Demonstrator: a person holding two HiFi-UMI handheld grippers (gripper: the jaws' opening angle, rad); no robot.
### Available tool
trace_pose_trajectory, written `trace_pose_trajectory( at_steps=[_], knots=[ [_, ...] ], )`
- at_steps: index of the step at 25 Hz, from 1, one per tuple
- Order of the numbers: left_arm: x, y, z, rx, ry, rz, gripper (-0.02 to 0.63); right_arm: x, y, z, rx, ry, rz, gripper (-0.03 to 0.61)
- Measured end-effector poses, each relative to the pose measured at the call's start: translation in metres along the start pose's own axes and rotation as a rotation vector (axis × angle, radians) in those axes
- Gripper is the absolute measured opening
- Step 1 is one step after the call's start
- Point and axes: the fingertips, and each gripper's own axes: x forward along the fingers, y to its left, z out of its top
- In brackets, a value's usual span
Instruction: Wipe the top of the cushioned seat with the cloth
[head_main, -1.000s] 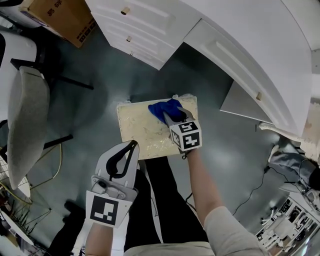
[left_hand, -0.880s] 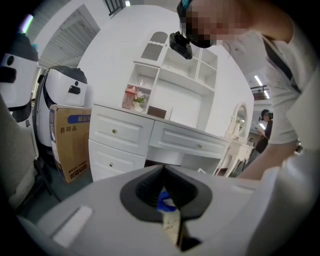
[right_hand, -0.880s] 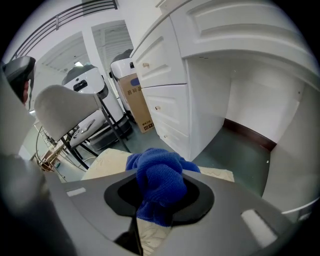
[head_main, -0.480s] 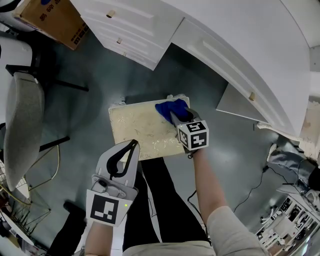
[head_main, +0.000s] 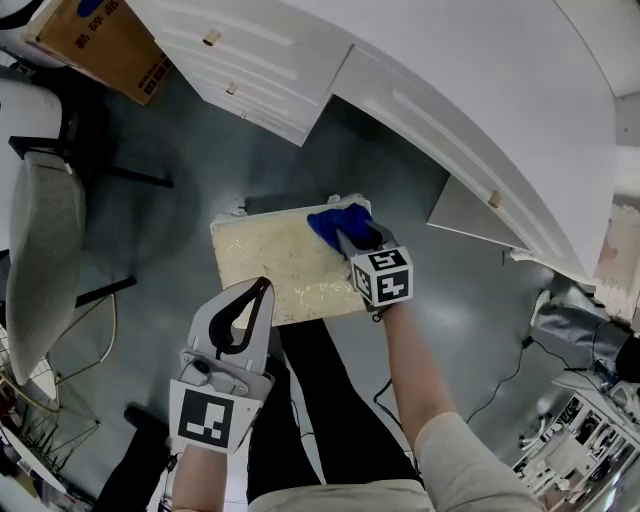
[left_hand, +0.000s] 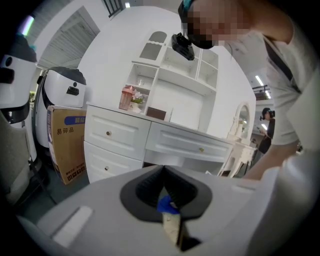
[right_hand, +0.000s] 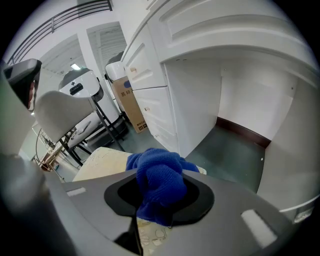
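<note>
Right gripper (head_main: 347, 237) is clenching the blue cloth (head_main: 328, 219). In the right gripper view the jaws are closing on a bunched wad of it, with cloth bulging out above them. The cloth is sitting on the far right corner of the seat (head_main: 268, 262), on the side nearest the dresser (head_main: 420, 70), and is touching the cushion top. The rest of the cream top is lying bare.

Left gripper (head_main: 263, 287) is showing over the seat's near edge. Its jaws are pressing together with nothing between them; the left gripper view shows only a sliver of cloth and seat beyond them. Whether it is touching the cushion I cannot tell.

The seat is standing on the grey floor (head_main: 195, 185), just in front of the dresser's knee opening, with the person's legs (head_main: 320, 400) right behind it.

Containers: the dresser drawers (head_main: 240, 65) are all sitting shut, so their contents are not showing. A cardboard box (head_main: 105, 40) is standing on the floor beside the drawers, with contents not visible. In the left gripper view the shelf unit (left_hand: 172, 75) on the dresser is holding a pink cup (left_hand: 126, 97) in its lower left cubby; the other cubbies are too small to read. A grey chair (head_main: 42, 255) is standing well off to the left.
</note>
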Motion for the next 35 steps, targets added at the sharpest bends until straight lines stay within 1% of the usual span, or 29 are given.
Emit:
trace_pose_trajectory(
  at_steps=[3,8,16,19,24,28,35],
  knots=[
    [-0.002,-0.004,-0.002,0.01,-0.009,-0.017,0.0,-0.001,-0.001,-0.001,0.014,-0.021,-0.01,0.129],
    [-0.017,-0.011,-0.02,0.026,0.006,-0.035,0.0,-0.008,0.004,-0.011,0.034,-0.062,-0.034,0.127],
    [-0.046,-0.025,-0.039,0.04,-0.01,-0.039,0.0,-0.027,0.015,-0.042,0.024,-0.086,-0.052,0.127],
    [-0.058,-0.03,-0.041,0.046,-0.022,-0.028,0.0,-0.031,0.019,-0.05,0.013,-0.082,-0.055,0.127],
    [-0.081,-0.036,-0.044,0.053,-0.03,-0.009,0.0,-0.032,0.026,-0.048,-0.017,-0.057,-0.073,0.126],
    [-0.094,-0.035,-0.047,0.051,-0.026,0.008,0.0,-0.026,0.042,-0.045,-0.065,-0.049,-0.057,0.124],
    [-0.114,-0.021,-0.052,0.029,-0.034,0.052,0.0,-0.012,0.077,-0.042,-0.092,-0.051,-0.029,0.124]
  ],
)
